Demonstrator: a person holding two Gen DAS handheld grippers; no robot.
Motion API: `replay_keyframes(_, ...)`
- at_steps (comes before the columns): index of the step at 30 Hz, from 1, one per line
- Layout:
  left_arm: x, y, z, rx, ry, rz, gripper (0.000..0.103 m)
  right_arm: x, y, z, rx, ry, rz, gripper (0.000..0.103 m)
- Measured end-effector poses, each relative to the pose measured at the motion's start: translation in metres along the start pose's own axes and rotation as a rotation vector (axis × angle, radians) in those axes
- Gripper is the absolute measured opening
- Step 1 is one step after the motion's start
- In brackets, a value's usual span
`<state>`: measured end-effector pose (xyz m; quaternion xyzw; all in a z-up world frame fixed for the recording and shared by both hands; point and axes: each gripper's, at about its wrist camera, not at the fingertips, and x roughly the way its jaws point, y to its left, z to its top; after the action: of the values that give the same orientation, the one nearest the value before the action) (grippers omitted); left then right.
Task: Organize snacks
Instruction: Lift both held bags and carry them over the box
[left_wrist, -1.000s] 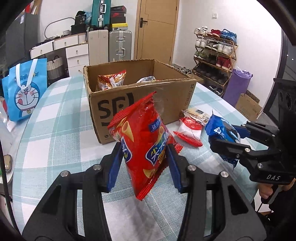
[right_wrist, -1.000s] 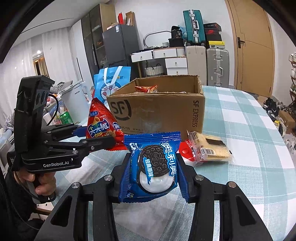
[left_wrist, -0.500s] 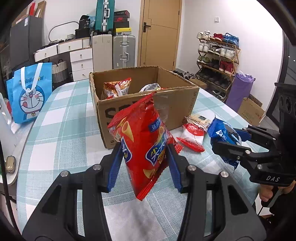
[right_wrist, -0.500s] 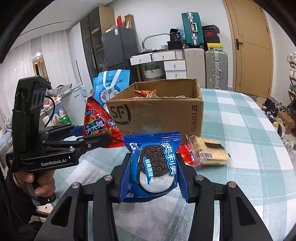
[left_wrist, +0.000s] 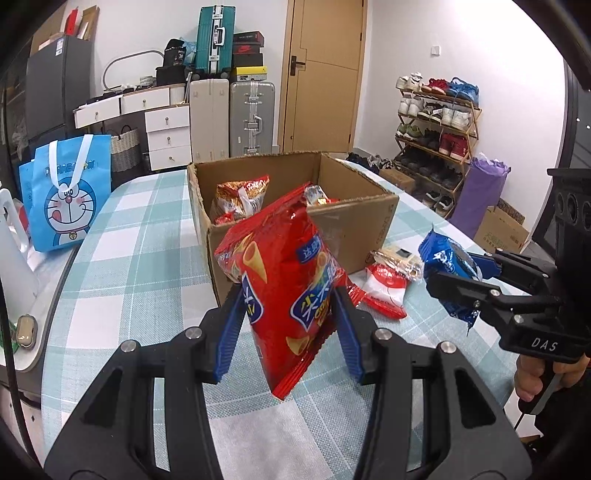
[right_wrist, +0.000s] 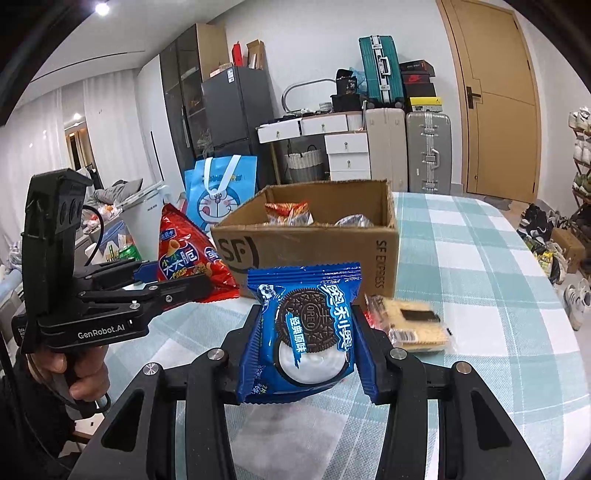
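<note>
My left gripper is shut on a red chip bag and holds it upright above the table, just in front of the open cardboard box. My right gripper is shut on a blue Oreo packet, also held above the table before the box. The box holds a few snack bags. A red-and-white packet and a clear cracker pack lie on the table by the box's right front corner.
The round table has a teal checked cloth. A blue Doraemon bag stands at its far left edge. Suitcases, drawers, a door and a shoe rack stand behind.
Both grippers have risen with their snacks, so I look further down into the box. Both grips are unchanged.
</note>
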<state>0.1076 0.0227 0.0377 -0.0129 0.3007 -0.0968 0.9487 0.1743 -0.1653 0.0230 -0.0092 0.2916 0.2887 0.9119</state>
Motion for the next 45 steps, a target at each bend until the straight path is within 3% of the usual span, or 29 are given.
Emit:
replay_keyframes(24, -0.021, 0.007, 0.055, -0.059, -0.074, 0.003, 0.044, 0.009, -0.005, 0.049, -0.011, -0.042, 0.003, 0.045)
replay_keyframes(33, -0.007, 0.019, 0.081, -0.08, -0.087, -0.003, 0.044, 0.028, -0.02, 0.07, 0.021, -0.043, 0.004, 0.045)
replay_keyframes(45, 0.034, 0.043, 0.102, -0.09, -0.04, -0.02, 0.045, 0.061, -0.018, 0.09, 0.027, -0.011, 0.005, 0.045)
